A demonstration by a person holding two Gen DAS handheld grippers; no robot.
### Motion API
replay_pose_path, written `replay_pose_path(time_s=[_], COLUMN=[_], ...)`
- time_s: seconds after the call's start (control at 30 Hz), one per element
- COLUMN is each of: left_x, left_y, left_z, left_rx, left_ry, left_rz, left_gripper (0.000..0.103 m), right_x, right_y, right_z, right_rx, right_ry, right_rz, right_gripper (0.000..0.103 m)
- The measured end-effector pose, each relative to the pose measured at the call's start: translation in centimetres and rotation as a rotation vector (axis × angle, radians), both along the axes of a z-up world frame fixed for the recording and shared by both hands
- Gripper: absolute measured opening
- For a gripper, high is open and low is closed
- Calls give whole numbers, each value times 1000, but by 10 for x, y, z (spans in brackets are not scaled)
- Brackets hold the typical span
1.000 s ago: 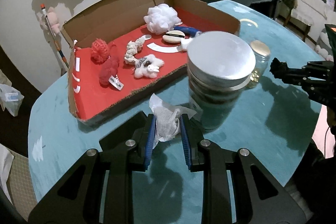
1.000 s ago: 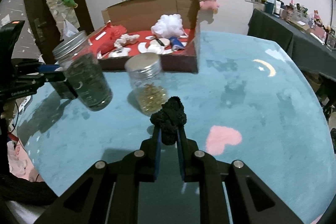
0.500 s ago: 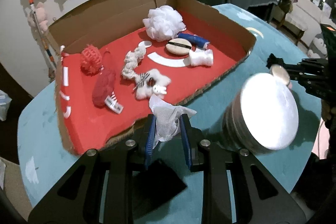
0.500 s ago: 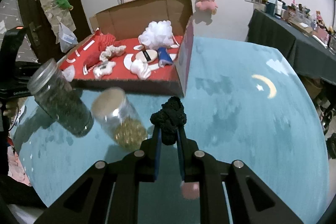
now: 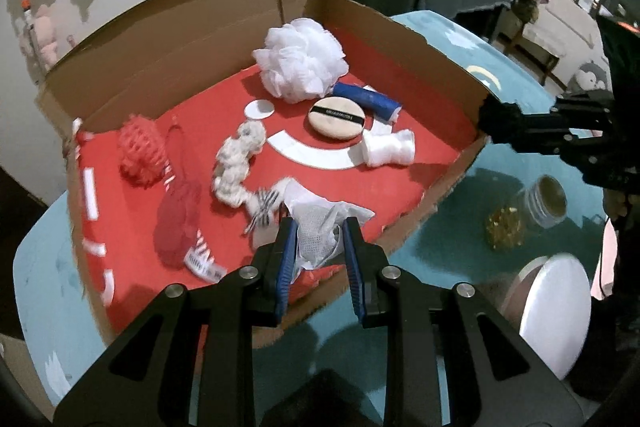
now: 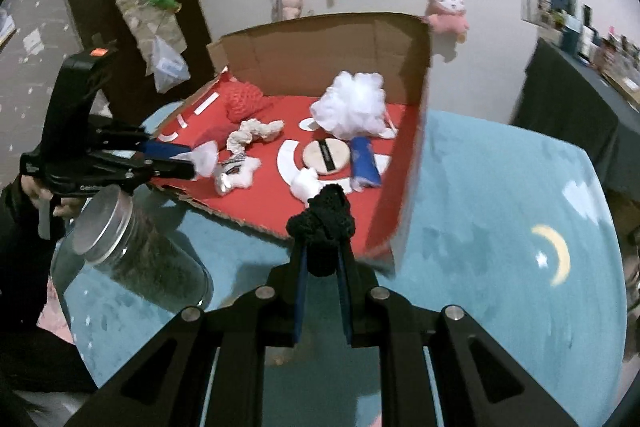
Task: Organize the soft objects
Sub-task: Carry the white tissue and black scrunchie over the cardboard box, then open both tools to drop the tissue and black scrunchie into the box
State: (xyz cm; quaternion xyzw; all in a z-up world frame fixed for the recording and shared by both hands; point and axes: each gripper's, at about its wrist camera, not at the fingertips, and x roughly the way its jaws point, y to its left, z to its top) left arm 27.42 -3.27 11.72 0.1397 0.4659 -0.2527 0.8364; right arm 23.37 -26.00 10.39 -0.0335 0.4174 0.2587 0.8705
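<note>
Fingers of my left gripper (image 5: 318,241) are clamped on a white mesh wad (image 5: 320,227) above the near edge of the red-lined cardboard box (image 5: 440,39). My right gripper (image 6: 322,259) pinches a black knitted bundle (image 6: 322,223) over the box's near corner on the teal surface (image 6: 500,207).

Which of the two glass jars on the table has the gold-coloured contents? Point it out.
The smaller jar beyond the box's open edge; yellow-gold bits show through its glass. The bigger silver-lidded jar holds dark stuff.

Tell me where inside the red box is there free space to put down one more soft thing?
Free: the bare red floor between the white cloth roll and the right cardboard wall. Crowded: the middle, around the powder puff, white rope and bath pouf.
</note>
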Motion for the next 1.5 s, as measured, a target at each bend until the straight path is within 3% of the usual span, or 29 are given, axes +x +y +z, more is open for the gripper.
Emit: replay_pose_path(time_s=[0.17, 0.5, 0.6, 1.07, 1.17, 1.33, 1.5], left_x=[22, 53, 58, 70, 71, 70, 70], left_y=[-18, -56, -63, -70, -71, -70, -66], left_z=[-3, -30, -35, -48, -49, -49, -51], left_rx=[2, 83, 107, 125, 124, 116, 121], left_ry=[37, 109, 116, 152, 157, 165, 169], left_rz=[-64, -147, -152, -128, -124, -114, -92], left_gripper=[23, 23, 23, 23, 23, 28, 33], right_x=[29, 67, 73, 81, 76, 69, 66], right_y=[27, 66, 73, 77, 80, 84, 82], right_z=[-4, -27, -36, -47, -46, -44, -40], right_rx=[-154, -473, -527, -576, -587, -600, -601], right_ry=[29, 116, 142, 167, 161, 147, 138], right_rz=[49, 135, 145, 143, 144, 148, 143], right_gripper=[16, 16, 16, 19, 23, 39, 41])
